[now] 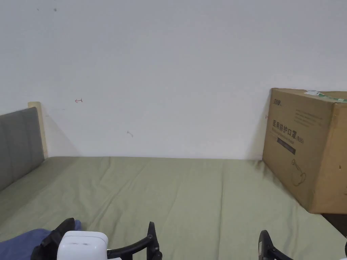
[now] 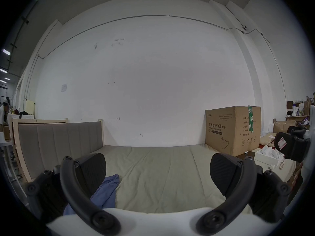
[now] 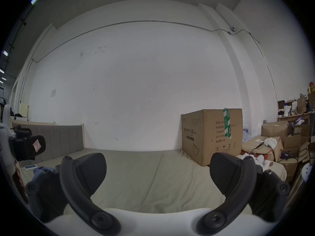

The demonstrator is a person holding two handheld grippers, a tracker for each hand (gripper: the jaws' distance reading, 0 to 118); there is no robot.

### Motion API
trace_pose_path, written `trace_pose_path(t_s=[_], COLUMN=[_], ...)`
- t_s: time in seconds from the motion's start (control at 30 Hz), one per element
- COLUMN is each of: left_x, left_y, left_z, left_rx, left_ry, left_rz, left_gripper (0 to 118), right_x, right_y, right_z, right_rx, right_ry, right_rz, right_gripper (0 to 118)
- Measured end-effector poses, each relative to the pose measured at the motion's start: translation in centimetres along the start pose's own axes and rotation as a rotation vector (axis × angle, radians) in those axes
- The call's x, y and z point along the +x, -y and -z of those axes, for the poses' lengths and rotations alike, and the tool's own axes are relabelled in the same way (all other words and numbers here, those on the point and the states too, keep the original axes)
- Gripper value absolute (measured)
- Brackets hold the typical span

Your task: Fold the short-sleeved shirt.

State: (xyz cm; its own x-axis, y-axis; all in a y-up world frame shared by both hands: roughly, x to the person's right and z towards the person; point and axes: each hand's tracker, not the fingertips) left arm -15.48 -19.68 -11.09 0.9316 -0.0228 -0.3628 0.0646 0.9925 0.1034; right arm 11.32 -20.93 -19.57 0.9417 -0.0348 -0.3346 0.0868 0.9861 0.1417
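Fingers of both grippers stand wide apart with nothing between them: the left gripper (image 2: 157, 173) hangs low over the bed (image 1: 189, 189), and the right gripper (image 3: 157, 173) does the same, level with it and off toward three o'clock. From where I stand, folding has not begun; the step in hand looks like the first reach for the shirt (image 2: 109, 187).

That shirt is a blue, crumpled heap lying on the green sheet at about eight o'clock from the left gripper, near the grey headboard (image 1: 17, 142), partly hidden behind the gripper's left finger (image 2: 92, 170). No collar, hem or sleeve can be told from the bunching; it looks soft and thin, and will likely sag and slide when lifted. In the head view a corner of it shows at seven o'clock, just beside the left gripper.

To do this well, I would bring the left gripper down and toward eight o'clock, pinch a single outer edge and not the whole lump, then drag the cloth out to the open middle of the bed, where the right gripper can take a second edge and spread it flat. A big box (image 1: 308, 149) at three o'clock narrows that side.
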Motion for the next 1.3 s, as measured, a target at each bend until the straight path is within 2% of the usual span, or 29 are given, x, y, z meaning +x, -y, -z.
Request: trace_pose_path(t_s=[0.07,0.23,0.53,0.67,0.73,0.77,0.8,0.83,0.87,1.3], left_x=[0.0,0.2,0.5,0.6,0.6,0.6,0.5,0.5,0.5,0.1], left_y=[0.0,0.0,-0.1,0.0,0.0,0.0,-0.1,-0.2,-0.2,0.2], left_z=[0.0,0.1,0.6,0.9,1.0,0.9,0.8,0.8,1.2,0.6], left_rx=[0.003,0.018,-0.024,-0.043,-0.055,-0.054,-0.050,-0.050,-0.076,-0.052], left_ry=[0.001,0.023,0.033,0.025,0.025,0.029,0.034,0.040,0.050,0.027], left_rz=[-0.002,-0.001,-0.004,0.013,0.015,0.017,0.020,0.026,0.043,0.038], left_gripper=[118,118,118,118,116,106,79,18,0,0], right_x=[0.2,-0.2,0.0,0.2,-0.1,-0.2,0.0,0.1,0.0,1.9], right_y=[0.0,0.0,0.2,0.1,0.0,-0.1,-0.1,-0.2,-0.4,-0.2], right_z=[0.0,0.5,1.0,1.0,0.7,0.4,0.3,0.3,0.7,1.6], right_rx=[0.004,-0.054,-0.120,-0.110,-0.067,-0.029,-0.006,-0.005,-0.025,-0.129], right_ry=[-0.045,-0.037,-0.038,-0.033,0.045,0.050,-0.001,-0.035,-0.016,-0.034], right_rz=[0.002,-0.038,-0.010,-0.025,-0.084,-0.105,-0.105,-0.104,-0.111,0.033], right_gripper=[118,118,118,118,114,104,80,25,4,4])
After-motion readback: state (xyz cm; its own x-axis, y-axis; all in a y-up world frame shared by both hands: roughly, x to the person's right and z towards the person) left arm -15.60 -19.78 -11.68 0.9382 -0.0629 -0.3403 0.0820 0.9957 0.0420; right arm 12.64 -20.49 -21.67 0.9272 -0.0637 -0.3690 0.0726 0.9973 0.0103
